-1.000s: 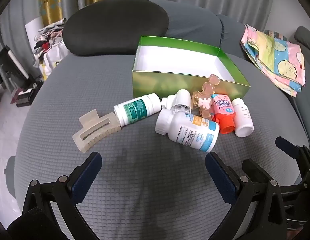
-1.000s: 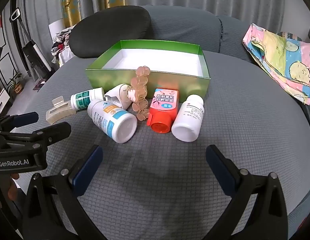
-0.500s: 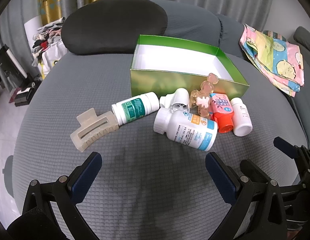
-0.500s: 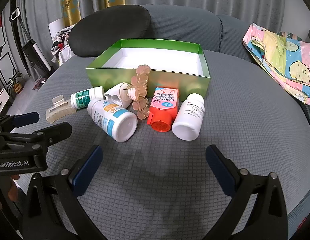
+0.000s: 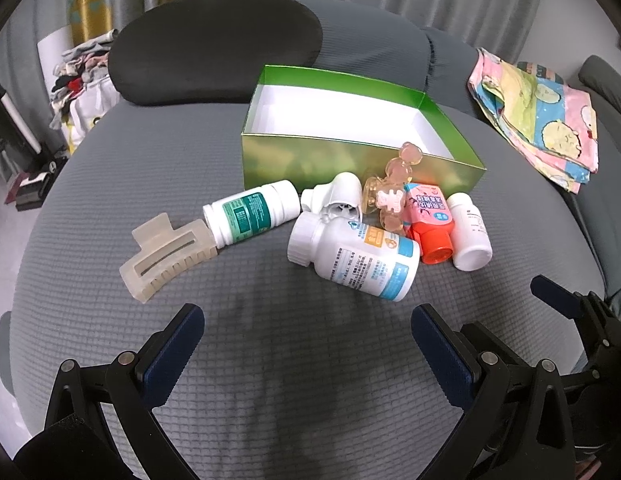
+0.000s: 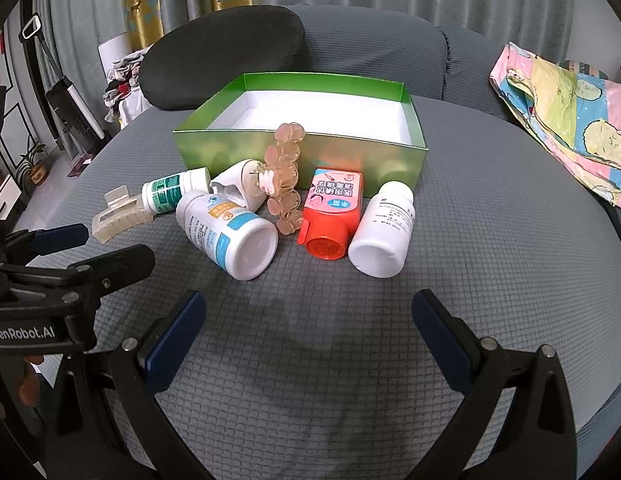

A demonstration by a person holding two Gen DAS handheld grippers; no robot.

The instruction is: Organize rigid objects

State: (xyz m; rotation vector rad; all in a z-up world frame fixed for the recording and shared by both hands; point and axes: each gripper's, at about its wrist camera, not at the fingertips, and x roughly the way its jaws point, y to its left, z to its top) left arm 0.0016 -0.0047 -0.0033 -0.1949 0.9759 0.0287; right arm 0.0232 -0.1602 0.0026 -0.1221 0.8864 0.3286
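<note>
Left tongs point(image 5: 306, 340) and right tongs point(image 6: 308, 330) both spread, holding nothing. 4 bottles and, apparently, 2 hair clips lie clustered before the empty green cardboard box point(image 6: 298, 152) on grey cushion point(image 6: 490, 280)

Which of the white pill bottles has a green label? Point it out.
The small white plastic bottle with the green label, lying on its side against the beige hair claw clip; the other two bottles carry blue-orange and plain white labels.

Five bottles point(image 6: 230, 236), perhaps; two clips point(image 5: 170, 252), one box point(image 6: 414, 148).
</note>
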